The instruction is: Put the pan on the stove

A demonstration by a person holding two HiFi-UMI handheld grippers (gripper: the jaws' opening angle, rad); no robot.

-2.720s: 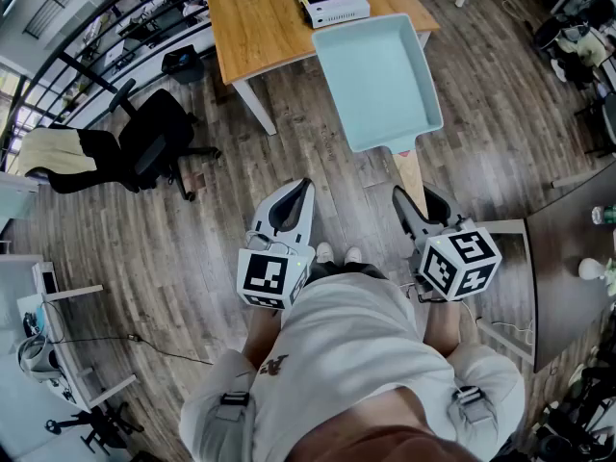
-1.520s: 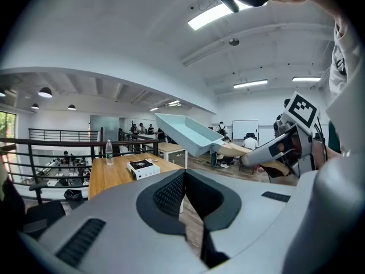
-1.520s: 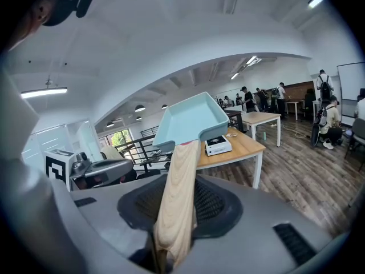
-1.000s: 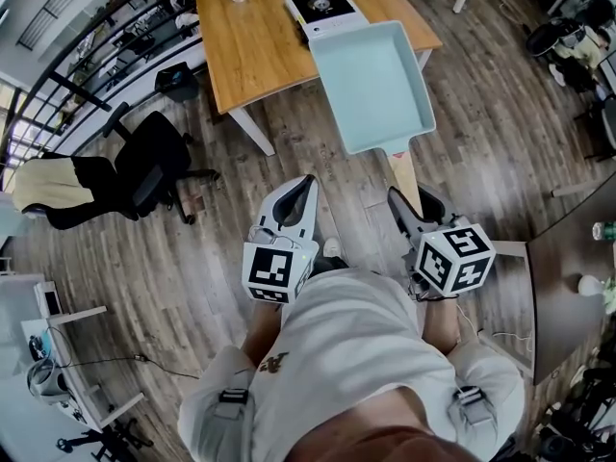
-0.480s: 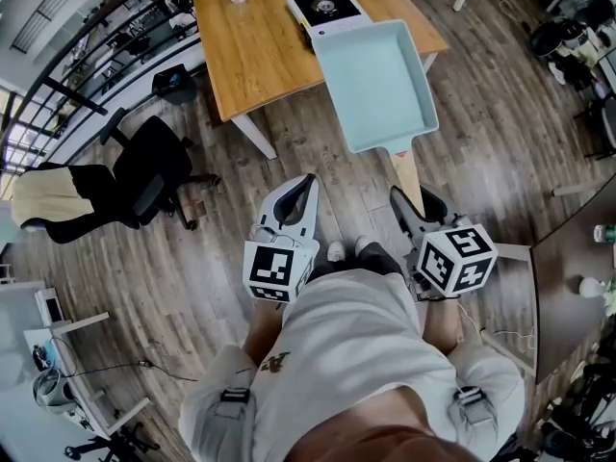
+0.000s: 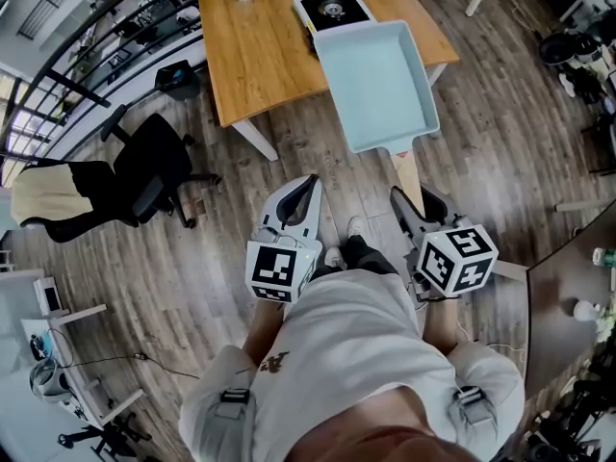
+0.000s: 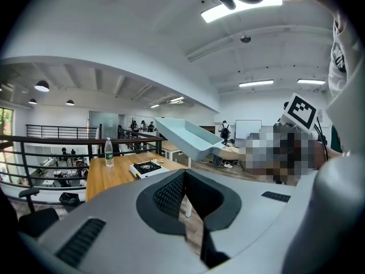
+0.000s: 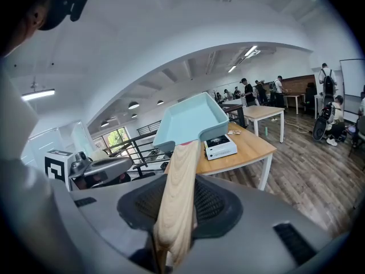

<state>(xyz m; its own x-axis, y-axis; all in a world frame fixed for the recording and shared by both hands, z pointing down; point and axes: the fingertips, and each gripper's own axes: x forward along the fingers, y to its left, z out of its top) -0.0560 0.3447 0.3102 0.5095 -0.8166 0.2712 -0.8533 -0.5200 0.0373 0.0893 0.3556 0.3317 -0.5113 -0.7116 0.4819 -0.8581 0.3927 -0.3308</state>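
Pan (image 6: 377, 83) is held aloft, handle (image 6: 408, 169) pinched in right gripper (image 6: 414, 203); left gripper (image 6: 306, 189) pressed together, empty. Stove (image 6: 332, 8) on table (image 6: 255, 51) not yet reached: approach and set-down are left.

**Bright Room, Bent Edges**

We see long ceiling lamps (image 7: 242, 3) glow white and glare a little. Daylight comes in through windows (image 8: 117, 137). Both gripper views bend and turn black at the corners. The right gripper (image 8: 179, 207), close up, looks soft.
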